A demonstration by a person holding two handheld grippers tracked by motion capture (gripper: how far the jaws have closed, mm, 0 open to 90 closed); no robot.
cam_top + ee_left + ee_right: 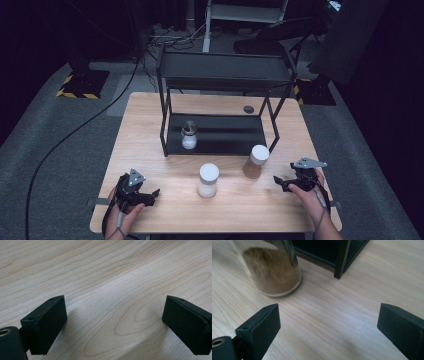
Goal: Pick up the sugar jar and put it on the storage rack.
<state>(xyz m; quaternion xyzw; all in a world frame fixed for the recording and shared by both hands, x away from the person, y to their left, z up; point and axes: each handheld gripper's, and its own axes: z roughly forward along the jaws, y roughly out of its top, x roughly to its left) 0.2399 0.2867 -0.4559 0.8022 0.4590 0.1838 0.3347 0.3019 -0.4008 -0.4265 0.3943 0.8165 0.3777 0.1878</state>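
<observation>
Both grippers rest low at the table's (150,115) near edge, jaws wide apart, gripping nothing: left gripper (150,196) over bare wood, right gripper (280,183) just beside the jar of brown, probably ground, spice (255,162).

Black two-tier rack (225,75), small dark disc (248,109) on wooden table (145,145)
</observation>
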